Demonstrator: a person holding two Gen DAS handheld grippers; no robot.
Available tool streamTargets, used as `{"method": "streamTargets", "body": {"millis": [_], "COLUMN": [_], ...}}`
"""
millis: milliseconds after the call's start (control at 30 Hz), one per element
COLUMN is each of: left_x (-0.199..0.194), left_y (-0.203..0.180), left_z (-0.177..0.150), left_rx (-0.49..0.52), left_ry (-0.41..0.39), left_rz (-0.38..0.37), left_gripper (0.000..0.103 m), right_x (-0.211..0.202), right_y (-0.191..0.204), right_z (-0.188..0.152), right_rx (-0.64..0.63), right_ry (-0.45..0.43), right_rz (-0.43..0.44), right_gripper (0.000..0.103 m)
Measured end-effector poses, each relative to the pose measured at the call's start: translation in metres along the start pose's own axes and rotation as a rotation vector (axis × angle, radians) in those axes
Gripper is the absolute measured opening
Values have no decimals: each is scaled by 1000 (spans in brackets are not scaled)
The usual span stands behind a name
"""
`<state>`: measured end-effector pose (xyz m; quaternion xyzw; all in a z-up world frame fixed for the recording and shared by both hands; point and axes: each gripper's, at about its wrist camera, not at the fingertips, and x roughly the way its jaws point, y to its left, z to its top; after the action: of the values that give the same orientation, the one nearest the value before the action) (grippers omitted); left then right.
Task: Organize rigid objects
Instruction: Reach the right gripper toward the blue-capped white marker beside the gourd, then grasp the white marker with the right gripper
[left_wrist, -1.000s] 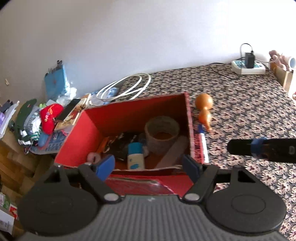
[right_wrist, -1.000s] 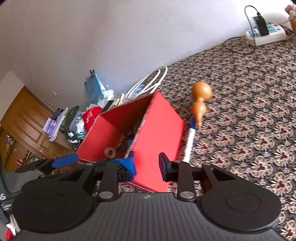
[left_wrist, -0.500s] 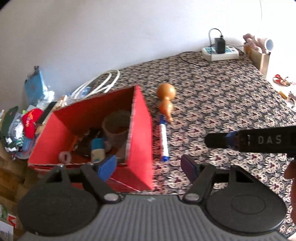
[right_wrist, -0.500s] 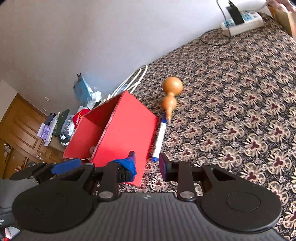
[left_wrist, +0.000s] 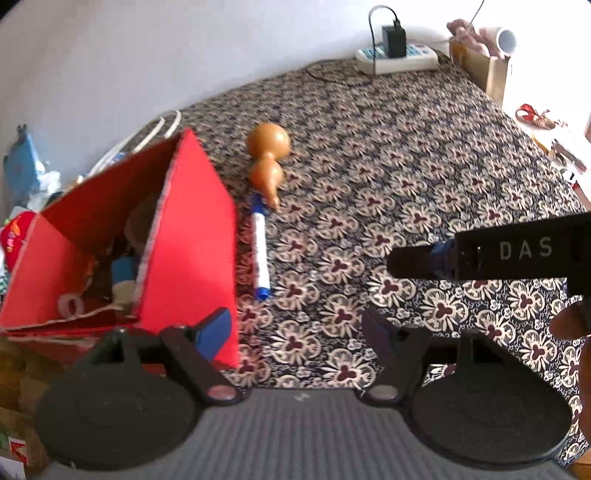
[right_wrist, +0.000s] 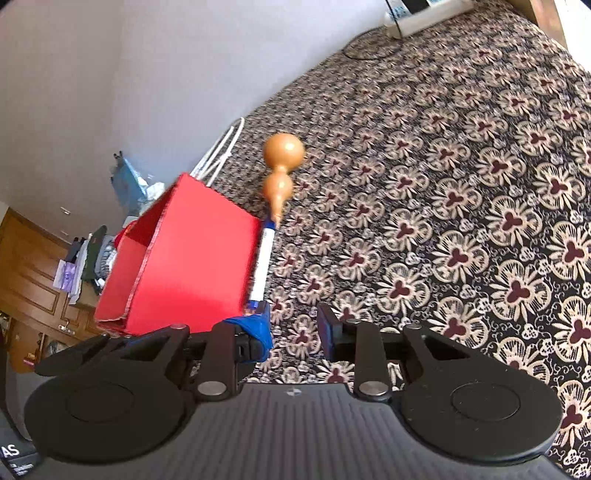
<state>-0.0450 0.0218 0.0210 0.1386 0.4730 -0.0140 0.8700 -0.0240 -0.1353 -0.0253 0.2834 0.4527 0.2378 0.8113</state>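
An open red cardboard box (left_wrist: 192, 251) sits on a table covered with a dark cloth printed with cream and maroon flowers (left_wrist: 406, 177), near the table's left edge as the left wrist view shows it. Inside the box a small white and blue bottle (left_wrist: 123, 275) and a pale ring-shaped piece (left_wrist: 70, 304) can be made out; the rest of its contents is too dark to tell. Just beside the box's right wall lies a white marker pen with blue ends (left_wrist: 260, 251), running alongside that wall, and at the pen's far end lies a smooth orange-brown gourd-shaped ornament (left_wrist: 267, 158), its narrow tip close to the pen's blue cap; whether the two touch cannot be told. The left claw (left_wrist: 297, 328) hangs over the cloth at the box's near right corner with its blue-padded jaws wide apart and nothing between them. The right claw (right_wrist: 293, 326) hangs just beside the pen's near end, its jaws set a narrow gap apart with only bare cloth showing between them; one jaw is wrapped in blue material. In the left wrist view the right claw's black finger reaches in from the right over the cloth. At the far edge of the table, by the white wall, a white power strip (left_wrist: 397, 61) carries a black plug adapter, and a coil of white cable (left_wrist: 159, 127) lies behind the box.
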Motion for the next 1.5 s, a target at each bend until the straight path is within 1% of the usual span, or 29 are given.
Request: {"method": "streamTargets", "body": {"millis": [100, 233, 333, 400, 533, 700, 800, 967, 1033, 1167, 1267, 1300, 1400, 1500], "left_x": [14, 30, 37, 42, 51, 64, 71, 70, 69, 65, 62, 62, 61, 60], "left_y": [-1, 0, 0, 1, -1, 1, 2, 3, 4, 1, 0, 0, 3, 4], "left_z": [1, -1, -6, -9, -12, -13, -15, -22, -25, -35, -38, -38, -39, -39], "left_rx": [3, 10, 30, 40, 55, 31, 14, -18, -28, -24, -2, 2, 2, 8], "left_ry": [23, 36, -3, -20, -57, -107, -124, -159, -162, -167, -181, -183, -184, -196], "left_rz": [-17, -36, -40, -43, -48, -63, -72, -101, -126, -147, -127, -121, -133, -131], "left_gripper": [75, 76, 78, 78, 78, 78, 78, 78, 78, 79, 79, 79, 78, 78], "right_x": [5, 13, 22, 27, 45, 78, 102, 136, 148, 163, 173, 175, 179, 177], "right_y": [-7, -8, -5, -2, 7, 28, 42, 63, 69, 77, 81, 82, 86, 85], "right_z": [0, 3, 5, 9, 25, 49, 61, 71, 72, 73, 73, 72, 71, 65], "right_rx": [14, 12, -14, -37, -106, -212, -287, -362, -382, -398, -416, -431, -476, -547], "right_ry": [9, 15, 28, 35, 59, 119, 150, 205, 222, 219, 212, 194, 172, 153], "right_rz": [-13, 0, -1, -2, -2, -6, -35, -44, -68, -85, -119, -122, -122, -124], "right_gripper": [11, 11, 11, 11, 11, 11, 11, 11, 11, 11, 9, 10, 7, 1]}}
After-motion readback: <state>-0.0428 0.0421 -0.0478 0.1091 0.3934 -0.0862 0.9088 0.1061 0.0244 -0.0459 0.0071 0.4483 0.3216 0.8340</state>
